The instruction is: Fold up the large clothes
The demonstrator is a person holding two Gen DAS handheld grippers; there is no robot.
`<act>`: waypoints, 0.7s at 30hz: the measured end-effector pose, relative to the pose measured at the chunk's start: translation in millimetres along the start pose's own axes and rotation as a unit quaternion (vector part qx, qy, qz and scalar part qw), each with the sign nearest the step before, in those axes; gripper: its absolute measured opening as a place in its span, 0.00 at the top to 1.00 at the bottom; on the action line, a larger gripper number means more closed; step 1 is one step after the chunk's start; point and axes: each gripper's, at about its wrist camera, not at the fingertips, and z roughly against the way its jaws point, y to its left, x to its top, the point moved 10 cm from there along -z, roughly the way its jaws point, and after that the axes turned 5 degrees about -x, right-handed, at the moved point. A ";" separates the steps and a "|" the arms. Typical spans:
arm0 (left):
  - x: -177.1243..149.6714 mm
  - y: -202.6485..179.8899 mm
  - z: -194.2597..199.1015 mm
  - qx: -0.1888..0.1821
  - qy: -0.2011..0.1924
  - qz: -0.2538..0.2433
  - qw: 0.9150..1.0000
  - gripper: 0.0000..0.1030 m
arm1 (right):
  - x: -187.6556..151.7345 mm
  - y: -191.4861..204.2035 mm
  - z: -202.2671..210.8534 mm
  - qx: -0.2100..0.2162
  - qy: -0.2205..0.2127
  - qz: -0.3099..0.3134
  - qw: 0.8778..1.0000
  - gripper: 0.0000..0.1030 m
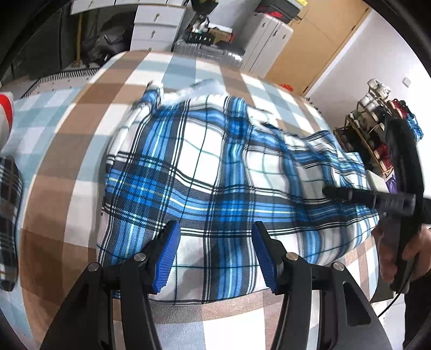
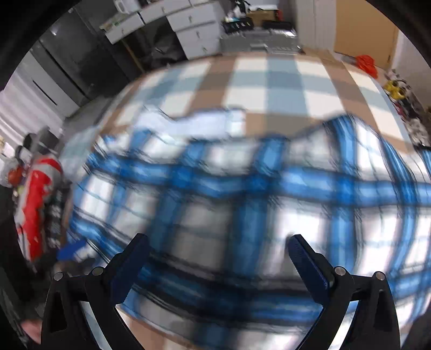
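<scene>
A blue, white and black plaid garment (image 1: 204,172) lies spread and partly folded on a checked brown, white and pale blue table cover (image 1: 67,167). My left gripper (image 1: 215,228) is open and empty, just above the garment's near edge. My right gripper shows in the left wrist view as a black tool (image 1: 363,198) held in a hand over the garment's right side. In the right wrist view, which is blurred, the right gripper (image 2: 218,242) is open and empty above the plaid garment (image 2: 242,188).
A dark plaid cloth (image 1: 9,210) lies at the table's left edge. White drawers (image 1: 156,24) and cabinets stand beyond the table. A rack with jars (image 1: 374,129) stands at the right. A red and grey item (image 2: 35,193) lies at the left.
</scene>
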 end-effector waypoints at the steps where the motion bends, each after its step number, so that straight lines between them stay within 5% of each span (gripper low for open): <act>1: 0.2 0.5 -2.8 0.003 0.002 -0.003 1.000 0.52 | -3.7 -3.0 -11.2 -0.006 0.014 0.006 1.000 0.00; 5: 0.0 -1.0 -7.8 0.031 0.001 -0.023 0.999 0.52 | -4.5 7.8 -21.9 -0.092 -0.038 0.088 0.991 0.00; 8: -3.1 -3.1 -3.2 0.039 -0.004 -0.025 0.999 0.52 | 0.2 2.6 -13.0 -0.073 -0.021 0.044 0.996 0.01; 12: -2.8 -5.1 2.8 0.034 -0.011 -0.016 0.999 0.52 | 0.6 2.3 25.9 -0.063 -0.069 0.037 0.995 0.00; 17: -7.2 -22.6 6.6 -0.002 -0.014 -0.017 1.000 0.52 | -30.7 24.4 21.9 -0.158 -0.049 0.158 0.974 0.00; 19: -15.6 -31.7 -2.4 0.007 0.006 -0.046 0.999 0.52 | -45.2 28.5 2.0 -0.187 -0.030 0.183 0.965 0.00; 21: -26.6 -31.6 -18.1 0.037 0.032 -0.067 0.997 0.52 | -44.9 25.3 -0.5 -0.179 -0.039 0.159 0.970 0.00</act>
